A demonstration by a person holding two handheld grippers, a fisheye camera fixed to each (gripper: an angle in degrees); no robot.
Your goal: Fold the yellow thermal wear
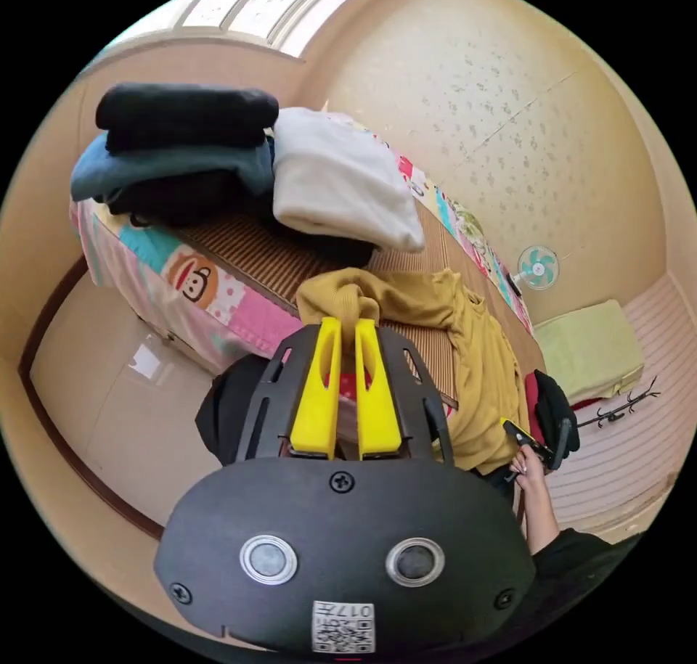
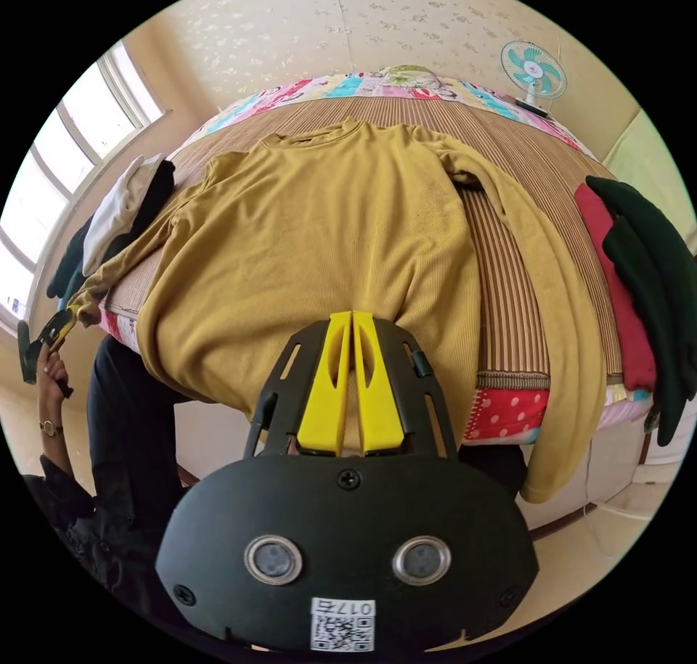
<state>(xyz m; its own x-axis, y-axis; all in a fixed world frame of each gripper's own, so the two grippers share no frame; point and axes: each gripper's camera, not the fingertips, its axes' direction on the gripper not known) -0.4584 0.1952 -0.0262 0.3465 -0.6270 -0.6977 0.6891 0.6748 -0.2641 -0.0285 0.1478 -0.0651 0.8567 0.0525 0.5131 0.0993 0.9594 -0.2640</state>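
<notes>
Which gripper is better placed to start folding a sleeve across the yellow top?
Left. The left gripper is shut on a sleeve cuff of the mustard-yellow ribbed thermal top, ready to carry it over. The right gripper pinches the bottom hem.

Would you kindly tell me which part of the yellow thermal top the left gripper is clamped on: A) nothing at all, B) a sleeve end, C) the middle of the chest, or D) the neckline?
B: in the left gripper view the left gripper pinches bunched fabric of the yellow thermal top, and the right gripper view shows it at the sleeve end.
</notes>
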